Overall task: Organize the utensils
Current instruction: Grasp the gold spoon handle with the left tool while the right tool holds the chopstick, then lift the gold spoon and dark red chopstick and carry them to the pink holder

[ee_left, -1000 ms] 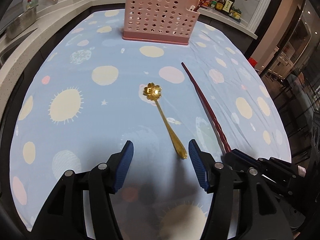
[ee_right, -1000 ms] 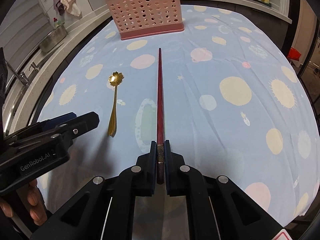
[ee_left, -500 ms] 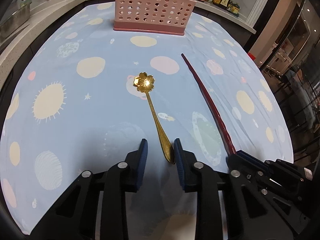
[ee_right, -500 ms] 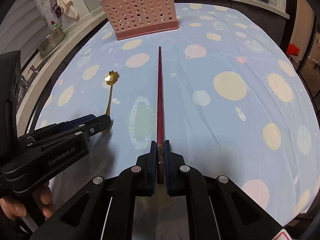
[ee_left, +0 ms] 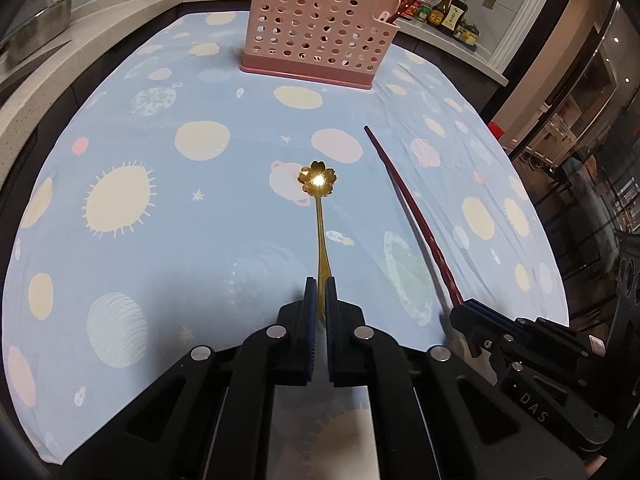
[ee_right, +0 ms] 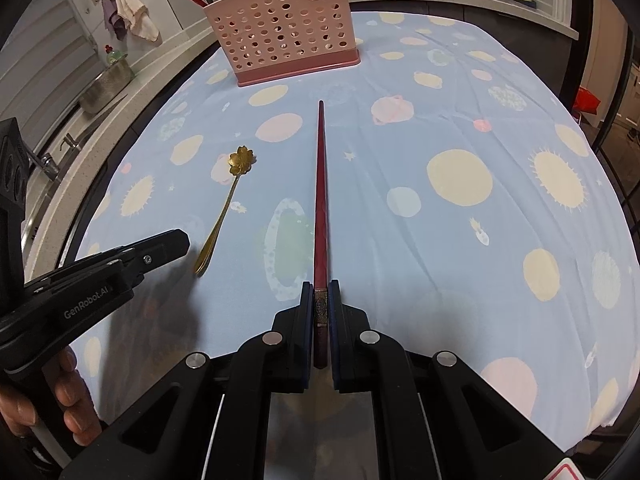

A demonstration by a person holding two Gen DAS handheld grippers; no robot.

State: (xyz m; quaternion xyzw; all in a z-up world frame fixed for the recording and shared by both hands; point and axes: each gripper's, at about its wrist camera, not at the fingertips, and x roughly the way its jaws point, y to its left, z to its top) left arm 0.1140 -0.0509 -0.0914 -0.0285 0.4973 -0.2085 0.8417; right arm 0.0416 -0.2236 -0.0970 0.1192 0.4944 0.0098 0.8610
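A gold spoon (ee_left: 320, 216) with a flower-shaped bowl lies on the blue cloth; it also shows in the right wrist view (ee_right: 228, 204). My left gripper (ee_left: 320, 286) is shut on the spoon's handle end. A dark red chopstick (ee_right: 320, 200) points toward the pink perforated utensil holder (ee_right: 284, 32). My right gripper (ee_right: 321, 292) is shut on its near end. The chopstick (ee_left: 412, 220) and the holder (ee_left: 316, 28) also show in the left wrist view. Other chopsticks stand in the holder.
The table carries a blue cloth (ee_left: 160, 240) with sun and planet prints. Sauce bottles (ee_left: 444, 14) stand on the counter behind the holder. A metal basin (ee_right: 106, 86) and a hanging cloth (ee_right: 128, 12) are at the far left. The table edge (ee_right: 600, 412) drops off at the right.
My left gripper moved forward and closed its fingers on the spoon's handle end. My right gripper stayed shut on the chopstick and moved a little toward the holder.
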